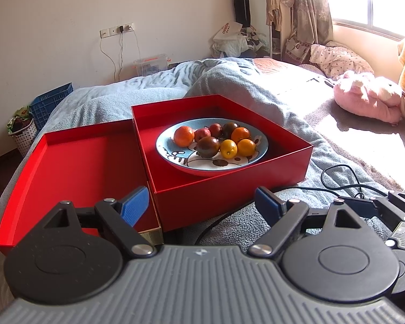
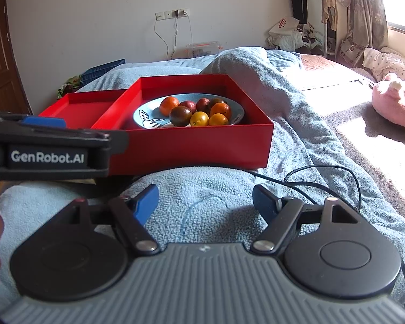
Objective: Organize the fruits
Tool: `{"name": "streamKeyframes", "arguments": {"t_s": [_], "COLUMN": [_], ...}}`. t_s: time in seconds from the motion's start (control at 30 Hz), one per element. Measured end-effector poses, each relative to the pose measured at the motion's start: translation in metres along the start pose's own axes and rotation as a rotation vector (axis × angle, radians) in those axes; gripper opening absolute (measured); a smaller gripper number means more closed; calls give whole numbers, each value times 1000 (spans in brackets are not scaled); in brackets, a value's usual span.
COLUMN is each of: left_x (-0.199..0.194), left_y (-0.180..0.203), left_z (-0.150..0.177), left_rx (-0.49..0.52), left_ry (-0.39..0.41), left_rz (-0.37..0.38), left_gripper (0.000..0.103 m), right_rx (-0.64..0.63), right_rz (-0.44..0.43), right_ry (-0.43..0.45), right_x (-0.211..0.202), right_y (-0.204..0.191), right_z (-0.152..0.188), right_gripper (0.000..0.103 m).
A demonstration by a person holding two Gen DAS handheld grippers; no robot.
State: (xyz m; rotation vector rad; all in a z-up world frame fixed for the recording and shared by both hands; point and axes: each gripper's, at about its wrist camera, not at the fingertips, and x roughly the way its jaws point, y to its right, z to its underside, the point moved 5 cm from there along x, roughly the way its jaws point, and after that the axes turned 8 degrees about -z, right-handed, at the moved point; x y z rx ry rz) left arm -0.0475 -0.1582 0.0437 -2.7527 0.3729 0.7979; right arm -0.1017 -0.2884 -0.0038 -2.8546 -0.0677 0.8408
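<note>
- While both tools hover short of the deep red cardboard box [image 1: 229, 186], the left hand-held gripper [image 1: 202, 205] gapes wide, holding nothing.
- Equally wide and bare, the right hand-held gripper [image 2: 205, 202] hangs over the blue fleece blanket [image 2: 202, 189] on the bed.
- Inside that box sits a blue cartoon-printed plate [image 1: 245, 159] carrying small orange, yellow and dark red fruits [image 1: 213, 139].
- Touching the box's left wall lies a shallow red lid [image 1: 67, 167].

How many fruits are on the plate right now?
8, clustered at the back of the plate in the red box: two orange, two yellow, two red, two dark. More may hide behind.
</note>
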Motion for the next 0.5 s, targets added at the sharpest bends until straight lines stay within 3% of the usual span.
{"name": "streamKeyframes", "arguments": {"t_s": [0.5], "left_x": [-4], "left_y": [2], "left_z": [2], "left_rx": [8], "left_ry": [24], "left_rz": [15], "left_gripper": [89], "right_rx": [0], "right_rz": [0], "right_ry": [0], "right_x": [0], "right_y": [1], "right_z": [0], "right_gripper": [79]}}
